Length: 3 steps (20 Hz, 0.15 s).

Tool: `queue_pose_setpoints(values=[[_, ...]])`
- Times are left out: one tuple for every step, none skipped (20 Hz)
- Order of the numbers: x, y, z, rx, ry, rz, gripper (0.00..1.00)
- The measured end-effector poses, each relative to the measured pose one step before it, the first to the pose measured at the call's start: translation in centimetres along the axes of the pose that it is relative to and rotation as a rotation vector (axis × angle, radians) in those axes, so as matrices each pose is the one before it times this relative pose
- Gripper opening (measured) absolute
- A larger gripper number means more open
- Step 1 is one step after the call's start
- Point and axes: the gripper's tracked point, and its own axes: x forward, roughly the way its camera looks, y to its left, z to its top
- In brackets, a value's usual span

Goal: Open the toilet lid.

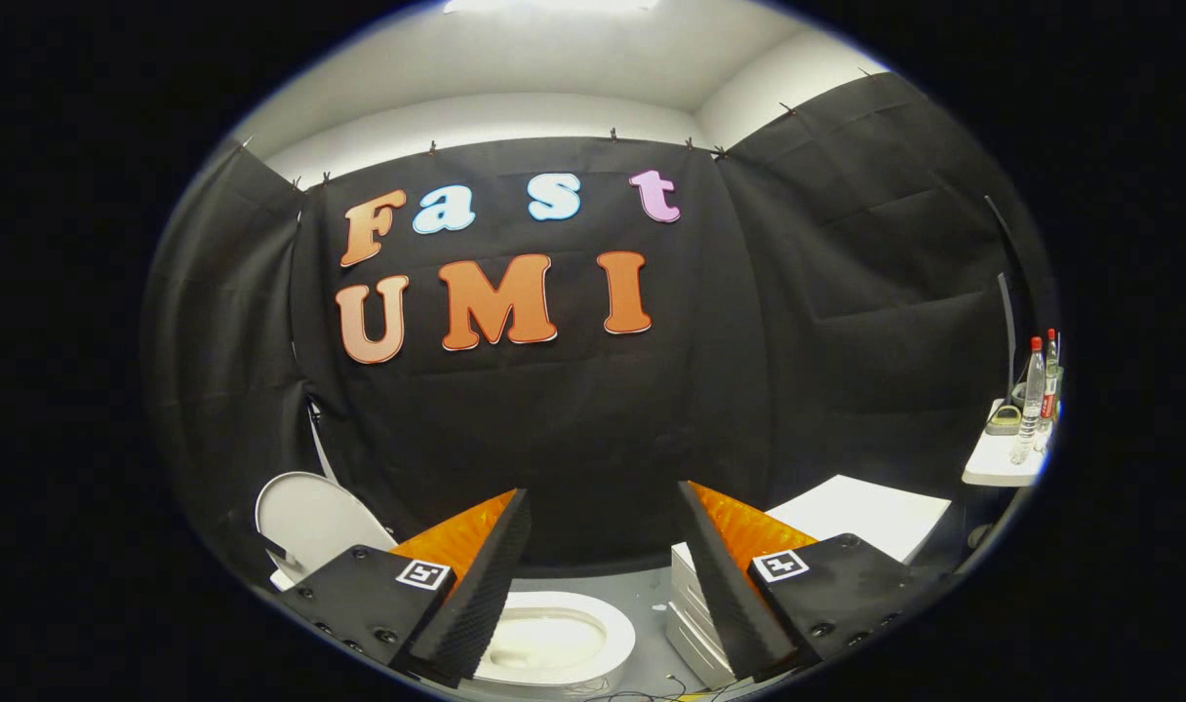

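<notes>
Gripper (603, 575) held high over the booth, fingers spread wide with nothing between them but open air. Toilet (554, 639) sits below, bowl showing in the gap between the two fingers; toilet lid (310, 517) already raised, standing upright behind the left finger against the black cloth wall (573, 419). White drawer unit (695, 624) just beside the bowl behind the right finger, and farther right a small white table (998, 466) carrying bottles (1032, 400).
</notes>
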Motion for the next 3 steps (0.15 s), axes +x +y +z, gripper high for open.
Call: queue_pose_setpoints(values=[[-0.002,-0.047,-0.166,-0.00240,0.00255,-0.00275,0.97],[0.042,0.142,-0.074,-0.00358,0.00206,-0.00040,0.97],[-0.119,0.111,-0.078,-0.00396,0.00073,0.00166,0.97]])
